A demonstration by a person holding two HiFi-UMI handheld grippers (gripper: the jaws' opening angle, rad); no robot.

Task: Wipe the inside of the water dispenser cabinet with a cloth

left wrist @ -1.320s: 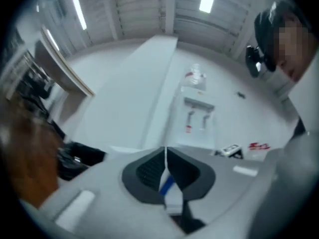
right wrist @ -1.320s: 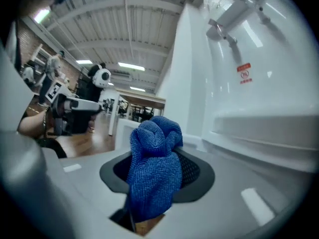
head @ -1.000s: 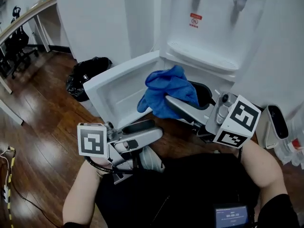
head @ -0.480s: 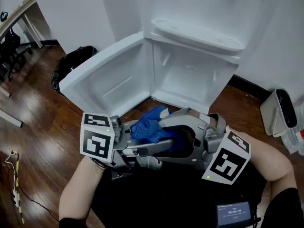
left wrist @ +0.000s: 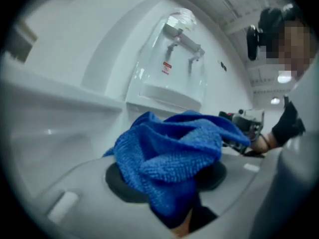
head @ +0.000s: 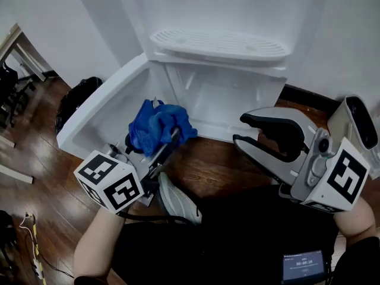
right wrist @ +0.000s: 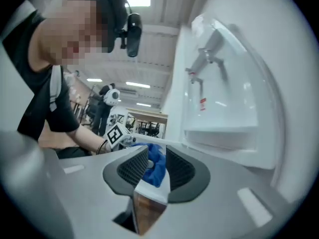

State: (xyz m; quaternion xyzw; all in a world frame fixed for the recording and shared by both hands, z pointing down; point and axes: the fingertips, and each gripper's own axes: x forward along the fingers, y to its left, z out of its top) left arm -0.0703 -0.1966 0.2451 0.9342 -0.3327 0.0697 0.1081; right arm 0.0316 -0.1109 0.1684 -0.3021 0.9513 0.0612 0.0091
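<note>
The blue cloth (head: 159, 125) is bunched between the jaws of my left gripper (head: 169, 135), which is shut on it after its jaws have just been closing. It hangs in front of the open white door (head: 98, 114) of the water dispenser cabinet (head: 234, 97). In the left gripper view the cloth (left wrist: 172, 151) fills the gap and covers both pads. My right gripper (head: 242, 129) floats to the right of the cabinet opening. Its jaws have just been closing but still stand a little apart with nothing between them. In the right gripper view the cloth (right wrist: 155, 166) shows far off through that gap.
The drip tray (head: 219, 43) juts out above the cabinet. A black bag (head: 74, 103) lies on the wooden floor behind the door. A white appliance (head: 356, 123) stands at the right. A desk edge (head: 12, 43) is at the far left. My shoe (head: 175, 203) is below the left gripper.
The cloth has passed from the right gripper to the left one. The right gripper has let go and drawn off to the right; the left gripper has rolled and lifted the cloth towards the door.
</note>
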